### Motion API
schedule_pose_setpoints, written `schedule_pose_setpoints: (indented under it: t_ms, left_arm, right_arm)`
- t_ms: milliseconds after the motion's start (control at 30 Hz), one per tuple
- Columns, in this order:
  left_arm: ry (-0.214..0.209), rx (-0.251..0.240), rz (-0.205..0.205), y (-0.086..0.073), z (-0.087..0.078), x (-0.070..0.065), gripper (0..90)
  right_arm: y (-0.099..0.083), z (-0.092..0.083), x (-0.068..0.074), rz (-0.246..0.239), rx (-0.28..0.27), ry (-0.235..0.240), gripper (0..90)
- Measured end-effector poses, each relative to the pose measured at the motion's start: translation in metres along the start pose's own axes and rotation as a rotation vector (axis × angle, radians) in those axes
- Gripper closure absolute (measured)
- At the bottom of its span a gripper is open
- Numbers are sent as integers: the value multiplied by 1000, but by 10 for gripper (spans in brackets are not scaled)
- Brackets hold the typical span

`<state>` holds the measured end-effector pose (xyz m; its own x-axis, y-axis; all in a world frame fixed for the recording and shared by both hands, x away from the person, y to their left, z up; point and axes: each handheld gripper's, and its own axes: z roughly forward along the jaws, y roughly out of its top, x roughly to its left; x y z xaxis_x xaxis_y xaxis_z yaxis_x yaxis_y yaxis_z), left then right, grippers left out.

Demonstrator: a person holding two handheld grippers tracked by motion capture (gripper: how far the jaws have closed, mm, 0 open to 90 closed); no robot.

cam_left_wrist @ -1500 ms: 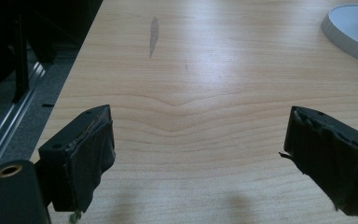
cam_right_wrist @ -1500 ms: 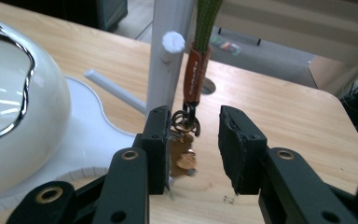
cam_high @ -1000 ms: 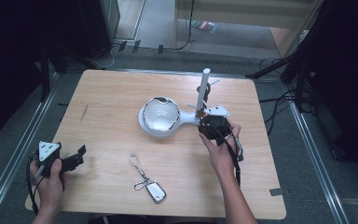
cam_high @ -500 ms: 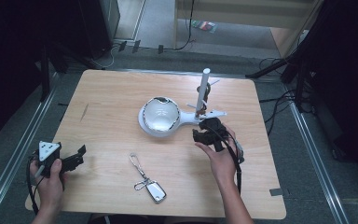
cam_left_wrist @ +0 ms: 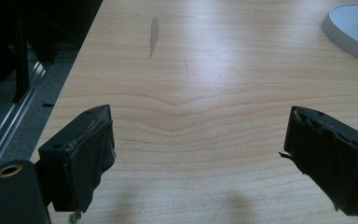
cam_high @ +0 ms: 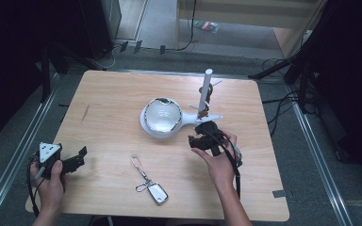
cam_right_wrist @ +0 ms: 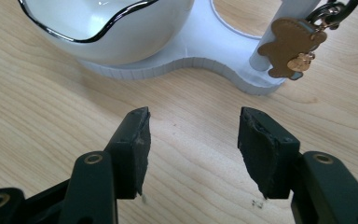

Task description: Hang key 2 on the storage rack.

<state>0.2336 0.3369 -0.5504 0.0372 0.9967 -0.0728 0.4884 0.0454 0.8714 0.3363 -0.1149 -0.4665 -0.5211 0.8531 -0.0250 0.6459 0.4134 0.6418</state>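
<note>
A white stand (cam_high: 188, 121) in the middle of the table carries a glossy bowl (cam_high: 161, 114) and an upright post (cam_high: 204, 93). A brown bear charm (cam_right_wrist: 291, 46) on a keyring hangs against the post (cam_right_wrist: 284, 23). A silver car key (cam_high: 154, 190) with its ring and clasp lies on the wood nearer the front edge. My right gripper (cam_high: 199, 133) stands open just in front of the stand, nothing between its jaws (cam_right_wrist: 193, 144), with the bowl (cam_right_wrist: 107, 23) ahead on the left. My left gripper (cam_high: 81, 158) is open and empty at the front left (cam_left_wrist: 198, 158).
The wooden table (cam_high: 113, 103) sits between metal floor rails (cam_high: 19, 155), with cables (cam_high: 283, 108) on the floor at the right. The stand's base rim (cam_left_wrist: 354, 32) lies far ahead on the right in the left gripper view. A dark streak (cam_left_wrist: 154, 35) marks the wood.
My right gripper has drawn back from the post toward the front edge and a little left, jaws open and empty. The left gripper has stayed put.
</note>
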Motion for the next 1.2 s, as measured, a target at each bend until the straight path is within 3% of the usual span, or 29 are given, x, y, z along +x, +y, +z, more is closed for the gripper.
schedule_pose_setpoints:
  t_ms: [967, 1200]
  left_arm:
    - [-5, 3, -1, 0, 0, 0, 89]
    - [-6, 3, -1, 0, 0, 0, 89]
  right_arm:
    - [-4, 13, 42, -21, 135, 115, 411]
    - [-4, 18, 57, -48, 157, 140, 415]
